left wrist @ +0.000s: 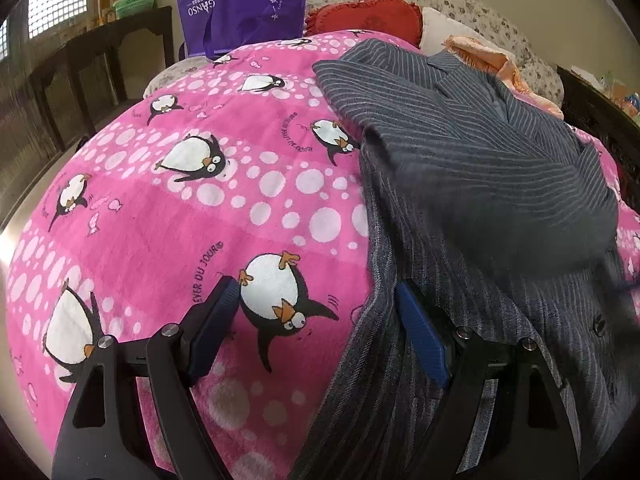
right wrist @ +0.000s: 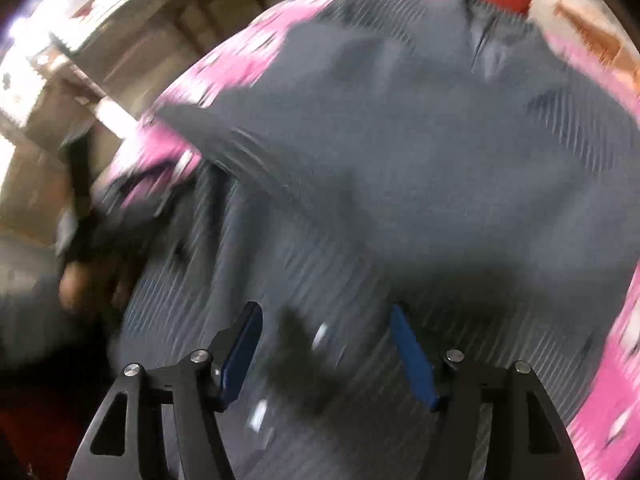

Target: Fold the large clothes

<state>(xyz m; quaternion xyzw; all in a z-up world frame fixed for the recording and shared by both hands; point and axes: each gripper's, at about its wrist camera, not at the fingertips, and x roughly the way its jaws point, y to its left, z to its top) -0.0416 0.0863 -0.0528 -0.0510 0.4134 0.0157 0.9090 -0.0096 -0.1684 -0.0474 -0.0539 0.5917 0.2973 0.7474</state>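
Note:
A large grey pinstriped jacket (left wrist: 480, 184) lies on a pink penguin-print blanket (left wrist: 180, 208), with one part folded over the rest. My left gripper (left wrist: 316, 288) is open and empty, low over the jacket's left edge, its right finger on the cloth. The right wrist view is blurred by motion. My right gripper (right wrist: 324, 316) is open and empty just above the jacket (right wrist: 400, 152). The pink blanket (right wrist: 612, 400) shows around the jacket.
A purple bag (left wrist: 244, 4) stands at the far end of the bed. A red cushion (left wrist: 368, 16), floral bedding (left wrist: 480, 4) and an orange cloth (left wrist: 484, 56) lie behind the jacket. A dark wooden table (left wrist: 100, 60) stands at the left.

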